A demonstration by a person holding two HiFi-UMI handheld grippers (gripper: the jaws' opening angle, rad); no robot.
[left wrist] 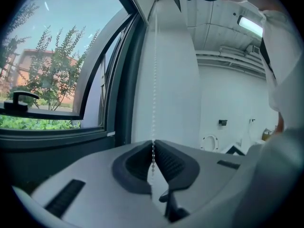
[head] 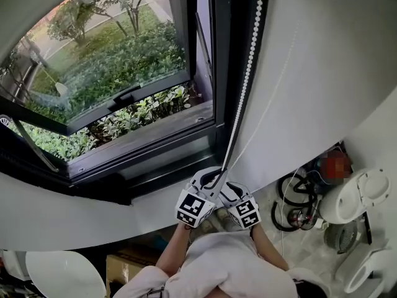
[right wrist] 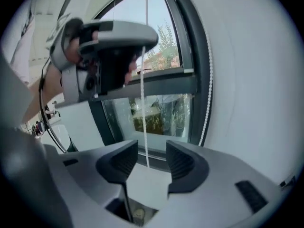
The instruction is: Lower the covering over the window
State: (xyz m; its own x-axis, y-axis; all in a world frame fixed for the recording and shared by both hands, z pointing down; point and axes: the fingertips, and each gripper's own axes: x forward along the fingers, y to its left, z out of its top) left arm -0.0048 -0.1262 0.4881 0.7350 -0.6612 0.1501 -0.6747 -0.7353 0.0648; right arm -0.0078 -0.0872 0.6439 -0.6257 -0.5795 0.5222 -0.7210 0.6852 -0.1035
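Your left gripper [left wrist: 153, 151] is clamped shut on the bead chain [left wrist: 154, 80], which runs straight up from its jaws toward 12 o'clock, long axis vertical (in the head view it leans toward 1 o'clock along the dark window frame [head: 220, 73]). Your right gripper [right wrist: 147, 163] stands open, with a strand of the chain hanging between its jaws and touching neither

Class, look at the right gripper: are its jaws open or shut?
Open. On the right gripper the pads stand apart; the chain hangs between them, touching neither.
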